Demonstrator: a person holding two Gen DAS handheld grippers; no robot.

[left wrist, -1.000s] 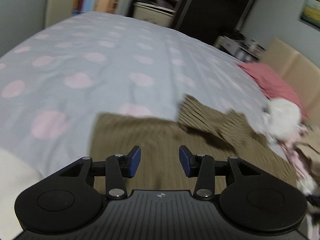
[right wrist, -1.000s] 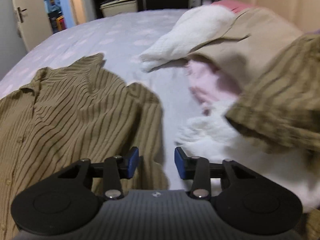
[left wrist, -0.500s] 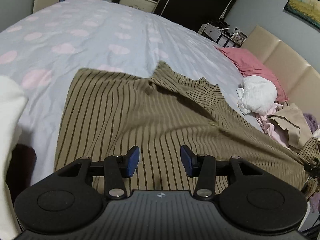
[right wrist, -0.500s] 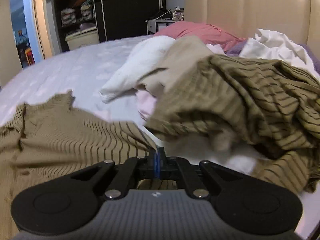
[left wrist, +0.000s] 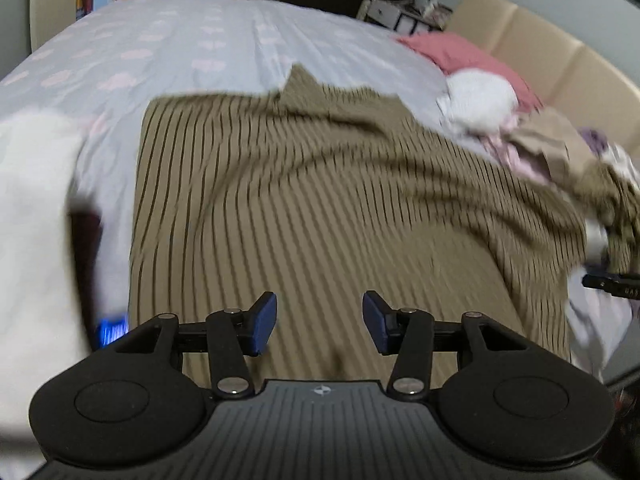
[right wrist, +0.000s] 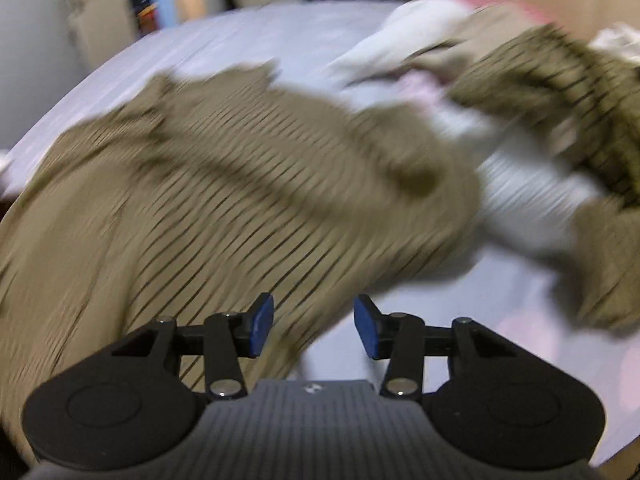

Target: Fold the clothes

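My right claw (right wrist: 314, 326) – shut half a second ago, now wide open, holding nothing | my left claw (left wrist: 319, 322) – open, empty too | striped shirt (left wrist: 320, 208) lies spread on the bed (left wrist: 208, 40), sleeve let go by the clothes pile (left wrist: 520, 136) | not folded.

bed (left wrist: 224, 40) w/ pink-dotted sheet | on it: striped olive shirt (left wrist: 320, 208) spread flat, clothes pile (left wrist: 532, 144) nr headboard
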